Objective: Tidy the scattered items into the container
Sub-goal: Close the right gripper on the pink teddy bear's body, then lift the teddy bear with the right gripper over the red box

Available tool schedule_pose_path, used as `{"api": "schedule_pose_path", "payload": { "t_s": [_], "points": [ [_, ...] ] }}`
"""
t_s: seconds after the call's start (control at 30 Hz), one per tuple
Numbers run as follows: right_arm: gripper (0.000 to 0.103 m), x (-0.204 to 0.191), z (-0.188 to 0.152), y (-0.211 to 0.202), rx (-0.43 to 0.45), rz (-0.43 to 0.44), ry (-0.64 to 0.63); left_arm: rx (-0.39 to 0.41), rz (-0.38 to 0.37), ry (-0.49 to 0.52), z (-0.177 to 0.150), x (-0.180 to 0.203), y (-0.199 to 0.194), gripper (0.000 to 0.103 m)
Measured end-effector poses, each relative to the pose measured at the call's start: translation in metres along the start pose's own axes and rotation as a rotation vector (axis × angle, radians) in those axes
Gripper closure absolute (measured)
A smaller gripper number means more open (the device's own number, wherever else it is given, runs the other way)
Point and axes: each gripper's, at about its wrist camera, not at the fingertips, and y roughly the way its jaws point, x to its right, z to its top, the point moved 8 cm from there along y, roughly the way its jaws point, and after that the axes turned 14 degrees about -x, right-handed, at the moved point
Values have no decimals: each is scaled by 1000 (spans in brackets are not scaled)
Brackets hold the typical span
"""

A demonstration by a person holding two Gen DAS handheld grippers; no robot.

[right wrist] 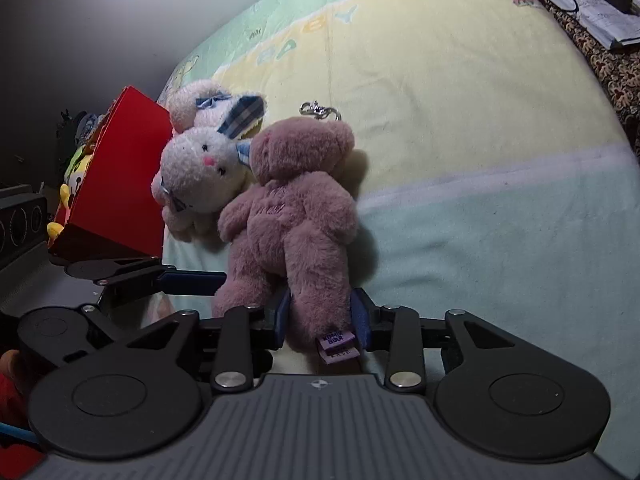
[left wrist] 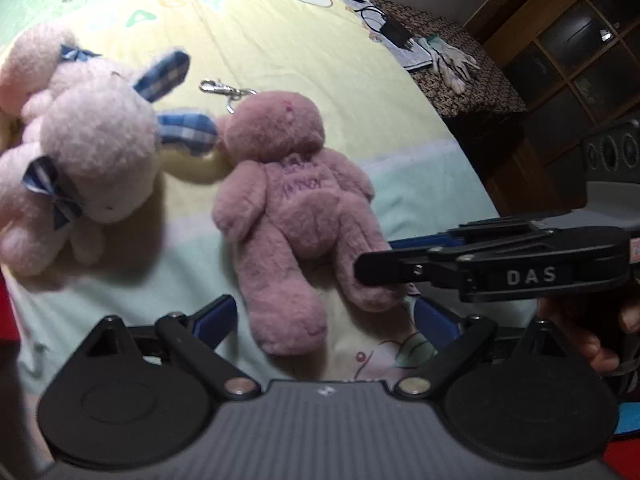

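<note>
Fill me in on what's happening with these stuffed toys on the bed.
A person is tidying plush toys with a hand-held tool in each hand. The right tool has its fingers closed around one leg of the pink bear, which lies face down on the blanket. The left tool is open, with the bear's other leg between its fingers. A white bunny lies beside the red box.

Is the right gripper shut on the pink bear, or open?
Shut on it. The right gripper has both blue pads pressed against one leg of the pink bear, which lies on the blanket.
</note>
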Motion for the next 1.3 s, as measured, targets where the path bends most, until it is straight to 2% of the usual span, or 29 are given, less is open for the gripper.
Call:
{"api": "schedule_pose_path", "payload": {
  "t_s": [0.07,0.13,0.17,0.2,0.33,0.43,0.57,0.7,0.9,1.03,1.23,1.3],
  "points": [
    [61,1,10,-7,54,10,18,41,18,-36,10,-9,-4,3],
    [57,4,27,-8,103,29,40,75,6,-82,24,-20,-6,3],
    [51,5,34,-6,118,28,54,78,-1,-99,31,-24,-5,3],
    [50,6,42,-3,127,31,69,76,-4,-114,36,-27,-2,3],
    [49,-2,59,9,116,90,66,81,-20,-136,46,-31,2,3],
    [48,-4,61,24,80,73,53,61,-18,-143,47,-30,10,3],
    [51,-2,57,27,80,109,63,66,9,-120,54,-22,17,1],
    [52,2,56,26,76,141,72,48,75,-32,58,-14,23,1],
    [52,-1,52,25,98,124,51,67,145,54,60,-7,31,1],
    [52,2,49,24,108,144,60,84,205,116,59,1,36,1],
    [57,0,40,19,99,150,92,84,191,162,56,14,39,7],
    [61,-3,34,12,104,157,98,92,185,164,54,14,37,14]
  ]
}}
